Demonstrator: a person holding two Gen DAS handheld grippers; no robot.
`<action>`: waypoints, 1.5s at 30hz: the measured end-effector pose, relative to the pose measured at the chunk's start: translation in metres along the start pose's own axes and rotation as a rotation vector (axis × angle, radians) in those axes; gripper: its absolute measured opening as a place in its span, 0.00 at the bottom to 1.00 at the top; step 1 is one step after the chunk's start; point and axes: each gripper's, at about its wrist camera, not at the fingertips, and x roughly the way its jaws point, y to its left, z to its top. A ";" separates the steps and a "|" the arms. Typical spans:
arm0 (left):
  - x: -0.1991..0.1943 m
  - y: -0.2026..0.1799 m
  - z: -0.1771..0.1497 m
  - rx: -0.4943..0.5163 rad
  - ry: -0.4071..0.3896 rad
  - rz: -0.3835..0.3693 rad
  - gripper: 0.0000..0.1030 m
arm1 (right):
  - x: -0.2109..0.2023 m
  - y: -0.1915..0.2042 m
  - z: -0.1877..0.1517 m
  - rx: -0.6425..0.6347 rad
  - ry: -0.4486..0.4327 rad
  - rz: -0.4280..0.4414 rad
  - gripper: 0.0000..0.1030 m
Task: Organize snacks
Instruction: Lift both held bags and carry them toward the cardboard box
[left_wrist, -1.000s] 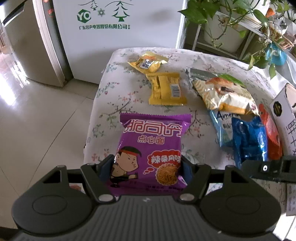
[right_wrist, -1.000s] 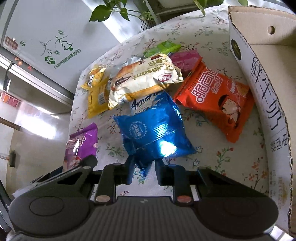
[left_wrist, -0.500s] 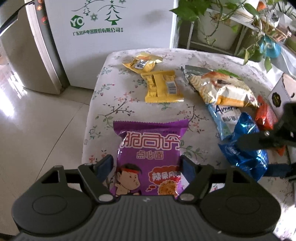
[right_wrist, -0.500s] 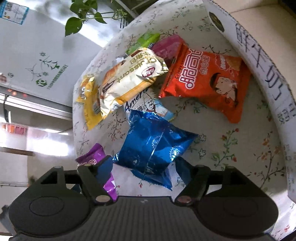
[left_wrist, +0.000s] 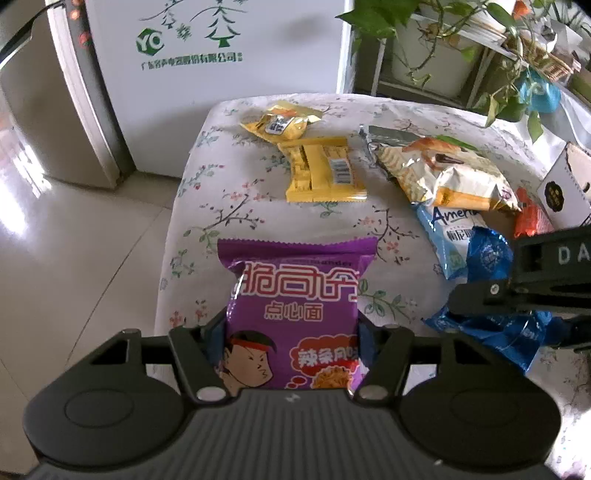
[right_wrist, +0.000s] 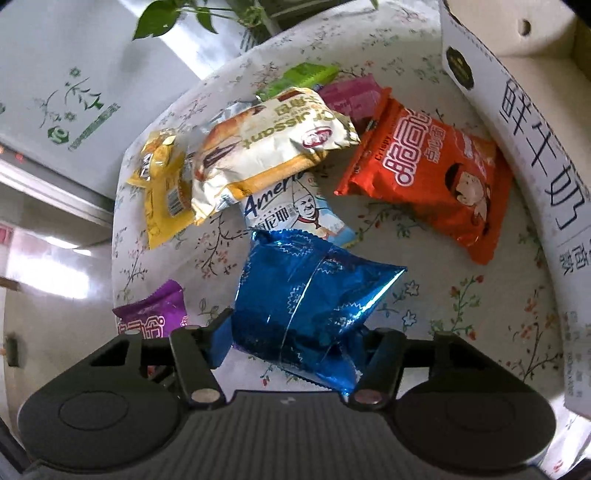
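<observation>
A purple noodle-snack packet (left_wrist: 295, 280) lies at the near edge of the flowered table (left_wrist: 236, 206). My left gripper (left_wrist: 291, 328) is closing on it, and its pads pinch the packet's two sides. A shiny blue packet (right_wrist: 306, 291) is crumpled between the pads of my right gripper (right_wrist: 295, 328), whose jaws are closing too. The left wrist view shows the right gripper (left_wrist: 498, 291) from the side, over the blue packet (left_wrist: 491, 254). An open cardboard box (right_wrist: 535, 147) stands at the table's right.
Other snacks lie on the table: two yellow packets (left_wrist: 321, 170), a croissant bag (right_wrist: 273, 147), a light blue packet (right_wrist: 299, 214), an orange packet (right_wrist: 424, 173), and green (right_wrist: 303, 74) and pink ones (right_wrist: 354, 96). A white cabinet (left_wrist: 221, 55) and plants (left_wrist: 498, 55) stand behind. Tiled floor lies left.
Both grippers opened wide and then narrowed again. The right one went from pinching the blue packet's corner to straddling its body. The left one's fingers now squeeze the purple packet.
</observation>
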 end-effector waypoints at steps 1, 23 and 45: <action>-0.001 0.002 0.000 -0.011 0.006 -0.005 0.63 | -0.001 0.000 0.000 -0.010 -0.002 -0.001 0.64; -0.064 -0.010 -0.001 -0.083 -0.063 -0.031 0.63 | -0.070 -0.001 -0.001 -0.195 -0.167 0.056 0.64; -0.102 -0.127 0.018 0.053 -0.112 -0.210 0.63 | -0.162 -0.097 0.017 0.011 -0.379 0.070 0.64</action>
